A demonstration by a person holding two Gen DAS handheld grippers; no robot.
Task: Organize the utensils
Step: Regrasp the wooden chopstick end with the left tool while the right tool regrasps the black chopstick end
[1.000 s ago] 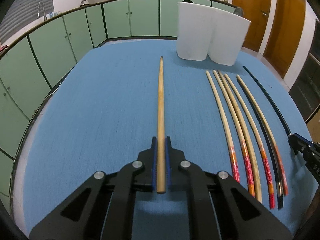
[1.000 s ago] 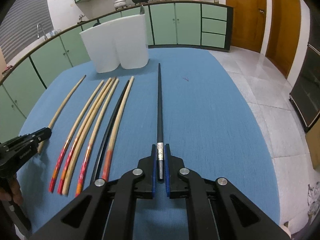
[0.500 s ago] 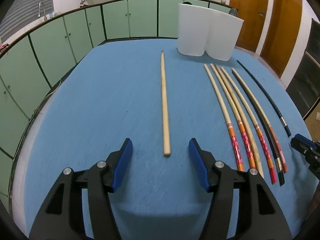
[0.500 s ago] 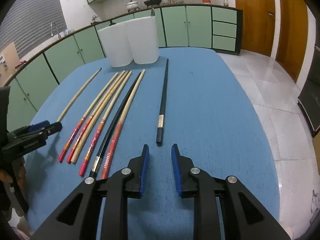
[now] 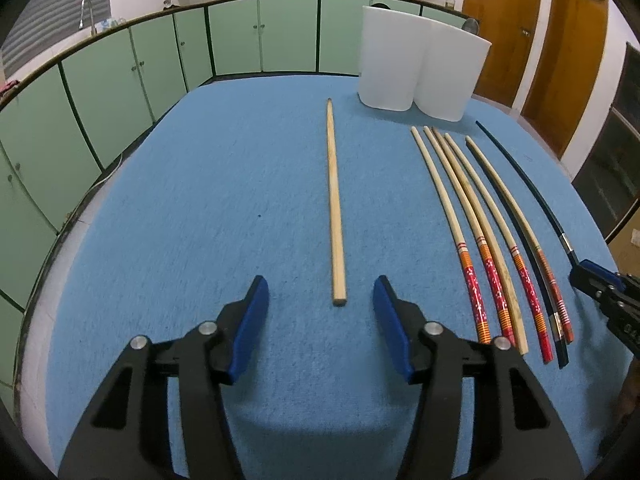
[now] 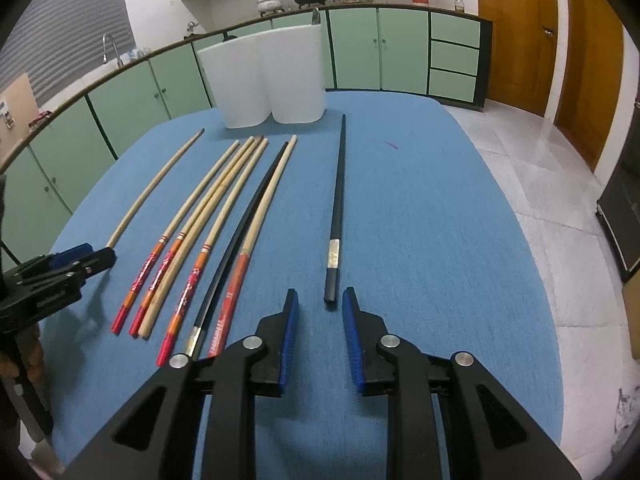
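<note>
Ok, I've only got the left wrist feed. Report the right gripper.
Observer: The right gripper is open. Its jaws have just been opening, and neither pad touches anything.
Operator: Say where the black chopstick ends.
Observer: Its near end shows in the gap between those fingertips, untouched.
Operator: Describe the counter past the white holder.
Observer: Three green drawers are stacked at its right end.

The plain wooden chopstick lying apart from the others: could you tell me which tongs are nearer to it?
Left. The left tongs stand open just short of the plain wooden chopstick, at its near end. The right tongs sit beyond the bundle of chopsticks, at the black chopstick.
</note>
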